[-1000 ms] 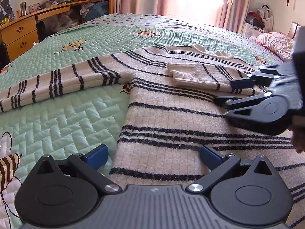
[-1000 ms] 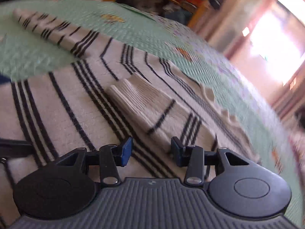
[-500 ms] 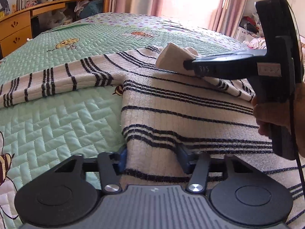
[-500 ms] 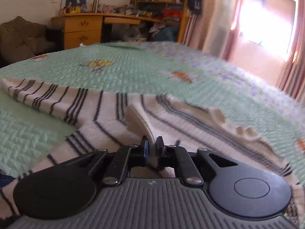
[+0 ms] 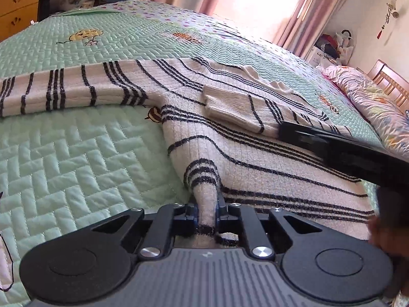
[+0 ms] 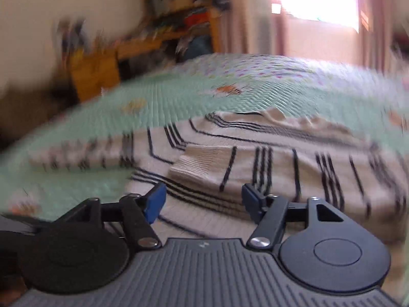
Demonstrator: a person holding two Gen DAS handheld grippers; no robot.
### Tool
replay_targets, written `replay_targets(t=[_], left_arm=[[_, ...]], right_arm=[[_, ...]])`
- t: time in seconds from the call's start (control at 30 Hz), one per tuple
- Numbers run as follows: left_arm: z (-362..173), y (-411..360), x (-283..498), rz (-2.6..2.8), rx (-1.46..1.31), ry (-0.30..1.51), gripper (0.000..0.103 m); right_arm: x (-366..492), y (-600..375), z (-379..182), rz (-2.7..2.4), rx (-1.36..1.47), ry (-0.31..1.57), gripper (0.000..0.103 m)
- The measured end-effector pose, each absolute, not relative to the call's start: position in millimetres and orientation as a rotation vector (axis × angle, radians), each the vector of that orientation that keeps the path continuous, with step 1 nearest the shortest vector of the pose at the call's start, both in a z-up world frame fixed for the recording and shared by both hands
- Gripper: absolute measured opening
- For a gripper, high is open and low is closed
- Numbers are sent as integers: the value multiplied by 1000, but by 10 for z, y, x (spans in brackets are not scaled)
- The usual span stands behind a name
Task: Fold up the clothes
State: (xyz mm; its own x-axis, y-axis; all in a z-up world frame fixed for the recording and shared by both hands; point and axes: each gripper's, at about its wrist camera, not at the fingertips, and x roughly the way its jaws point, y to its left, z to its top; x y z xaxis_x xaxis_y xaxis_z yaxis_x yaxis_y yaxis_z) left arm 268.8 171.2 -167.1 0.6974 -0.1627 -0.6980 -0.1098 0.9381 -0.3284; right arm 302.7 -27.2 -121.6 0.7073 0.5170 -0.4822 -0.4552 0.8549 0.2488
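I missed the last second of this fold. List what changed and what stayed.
The left gripper has just been closing and now pinches the bottom hem of the cream black-striped knit sweater. The right gripper let go of the folded sleeve cuff, has just been opening, and pulled back. The cuff lies on the sweater's body again; the other sleeve stays spread on the green quilted bedspread.

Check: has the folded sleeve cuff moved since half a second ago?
Yes. The sleeve cuff was lifted off the sweater in the right gripper; now it lies flat there again, released, jaws just opened.
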Motion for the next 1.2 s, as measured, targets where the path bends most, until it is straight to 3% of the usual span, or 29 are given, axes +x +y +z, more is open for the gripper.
replay_targets(t=[0.07,0.2,0.3,0.37,0.53,0.77,0.9,1.03,1.2], left_arm=[[-1681,1772,2698,-39,-397,815,17],[-1705,1902,2717,-54,-471,840,20],[-1696,2078,2704,-45,-546,856,31],[-1665,2269,2690,-29,-609,849,47],[-1583,2961,2536,83,-786,780,70],[-1345,3787,2291,314,-815,702,72],[-1360,4099,2258,413,-886,679,80],[-1450,4072,2296,399,-878,715,80],[-1568,3918,2308,370,-895,710,80]], right_arm=[[2774,-671,-1344,489,329,551,88],[2641,-1074,-1834,406,524,569,88],[2618,-1113,-1991,396,550,546,87],[2630,-1050,-1998,399,515,543,88],[2620,-1049,-2031,412,512,534,90],[2595,-1172,-2057,444,587,513,90],[2597,-1144,-2004,447,578,524,90],[2593,-1016,-1845,506,547,534,90],[2552,-133,-1401,930,494,409,89]])
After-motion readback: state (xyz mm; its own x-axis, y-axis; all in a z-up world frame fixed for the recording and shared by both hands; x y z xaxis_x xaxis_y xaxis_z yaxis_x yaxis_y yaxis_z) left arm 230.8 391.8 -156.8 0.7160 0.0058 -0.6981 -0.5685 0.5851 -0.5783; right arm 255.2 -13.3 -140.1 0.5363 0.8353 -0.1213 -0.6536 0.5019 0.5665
